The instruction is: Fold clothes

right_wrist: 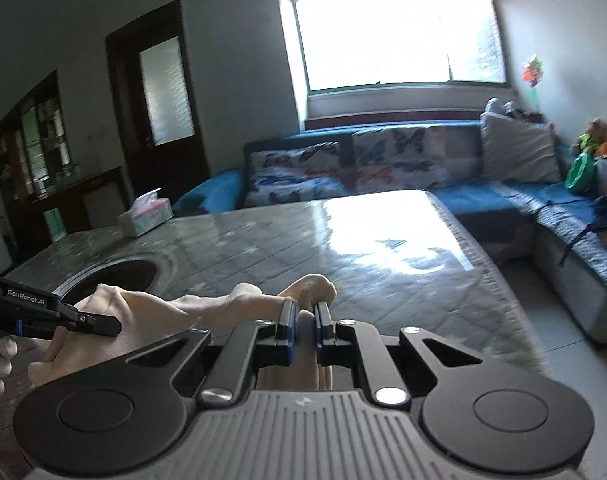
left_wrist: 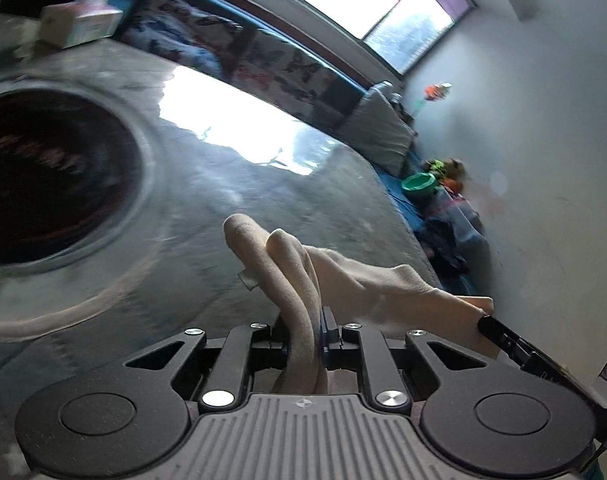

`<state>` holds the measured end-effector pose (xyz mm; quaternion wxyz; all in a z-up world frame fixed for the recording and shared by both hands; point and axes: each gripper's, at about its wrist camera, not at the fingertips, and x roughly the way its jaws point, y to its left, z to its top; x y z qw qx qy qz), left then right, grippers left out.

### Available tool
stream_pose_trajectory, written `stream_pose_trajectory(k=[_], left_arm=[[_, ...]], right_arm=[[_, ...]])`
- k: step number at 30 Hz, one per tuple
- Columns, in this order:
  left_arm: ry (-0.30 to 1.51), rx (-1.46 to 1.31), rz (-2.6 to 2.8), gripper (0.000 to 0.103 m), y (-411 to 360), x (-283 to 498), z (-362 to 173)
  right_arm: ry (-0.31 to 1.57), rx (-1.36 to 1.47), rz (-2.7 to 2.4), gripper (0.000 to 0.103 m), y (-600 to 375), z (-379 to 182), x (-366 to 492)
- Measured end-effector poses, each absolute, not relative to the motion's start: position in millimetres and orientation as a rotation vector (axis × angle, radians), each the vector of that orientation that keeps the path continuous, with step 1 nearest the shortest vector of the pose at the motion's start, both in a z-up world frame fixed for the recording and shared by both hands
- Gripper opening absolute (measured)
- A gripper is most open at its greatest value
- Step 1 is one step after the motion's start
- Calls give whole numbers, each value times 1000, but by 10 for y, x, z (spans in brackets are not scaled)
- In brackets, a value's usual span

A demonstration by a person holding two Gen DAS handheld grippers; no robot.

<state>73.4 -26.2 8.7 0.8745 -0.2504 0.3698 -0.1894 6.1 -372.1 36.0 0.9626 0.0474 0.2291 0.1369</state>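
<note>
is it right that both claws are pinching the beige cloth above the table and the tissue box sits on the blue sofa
Not quite. Both claws, left and right, do pinch the beige cloth, but the tissue box sits on the far corner of the table, not on the blue sofa. The right wrist view shows it clearly.

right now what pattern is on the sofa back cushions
Colourful butterflies on white cushions, clearest in the right wrist view.
</note>
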Motion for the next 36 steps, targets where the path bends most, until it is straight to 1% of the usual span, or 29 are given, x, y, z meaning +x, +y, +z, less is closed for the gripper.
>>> stream_pose_trajectory(k=[11,19,36], left_arm=[[782,-431,-501,15,-994,1115,312],[795,-367,-512,15,-1397,1273,284],[828,-289,-464,15,-1621,1585,117]], right_arm=[[414,70,122,8,-4227,577,37],[419,59,68,8,-4453,575,205],[487,41,42,8,-4521,342,712]])
